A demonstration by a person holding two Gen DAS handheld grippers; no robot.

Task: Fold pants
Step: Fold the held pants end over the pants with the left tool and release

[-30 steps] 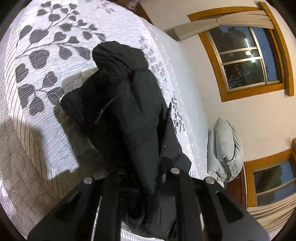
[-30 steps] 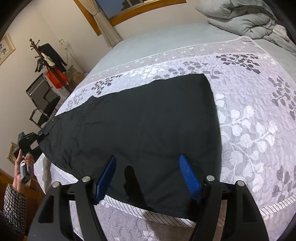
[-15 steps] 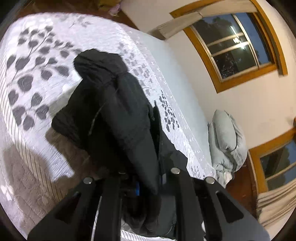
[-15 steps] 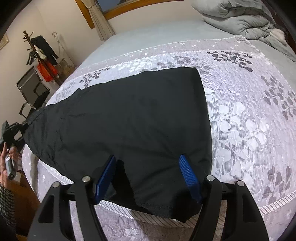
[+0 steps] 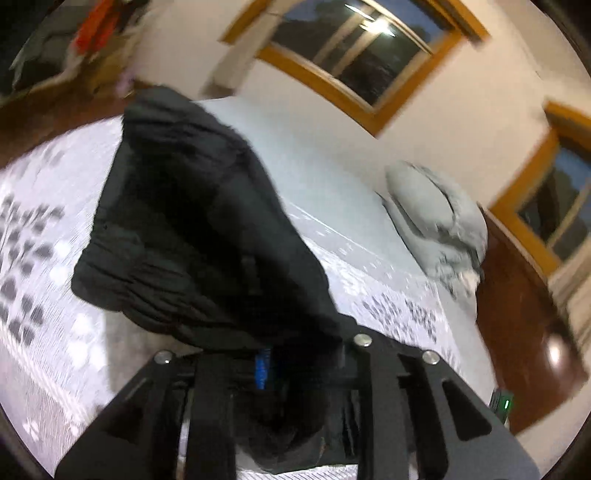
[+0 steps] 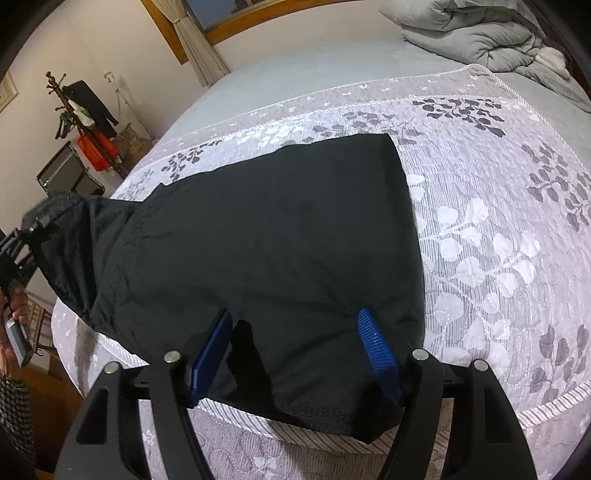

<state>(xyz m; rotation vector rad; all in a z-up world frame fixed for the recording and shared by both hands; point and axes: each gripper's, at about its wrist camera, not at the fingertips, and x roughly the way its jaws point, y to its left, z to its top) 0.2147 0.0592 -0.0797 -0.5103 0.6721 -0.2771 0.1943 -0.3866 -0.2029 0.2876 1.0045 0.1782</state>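
Note:
Black pants [image 6: 266,251] lie flat across the patterned bedspread [image 6: 498,240], their hem end at the near bed edge. My right gripper [image 6: 295,350] hovers open just over that hem end; its blue pads [image 6: 376,350] stand wide apart and pinch nothing. At the far left the waist end is lifted off the bed, hanging from my left gripper [image 6: 26,236]. In the left wrist view the bunched black cloth [image 5: 192,236] drapes over and between the fingers of the left gripper [image 5: 284,365]. Its jaws are opening, the cloth still caught between them.
A crumpled grey duvet [image 6: 480,33] lies at the head of the bed. Beyond the bed's left end stand a coat rack [image 6: 74,107] and a dark chair [image 6: 62,173]. A hand [image 6: 14,302] in a checked sleeve holds the left gripper. Wood-framed windows [image 5: 354,55] line the wall.
The left gripper has risen and rolled, carrying the waist end up off the bed; that end of the pants now stands lifted. The right gripper has kept still over the hem.

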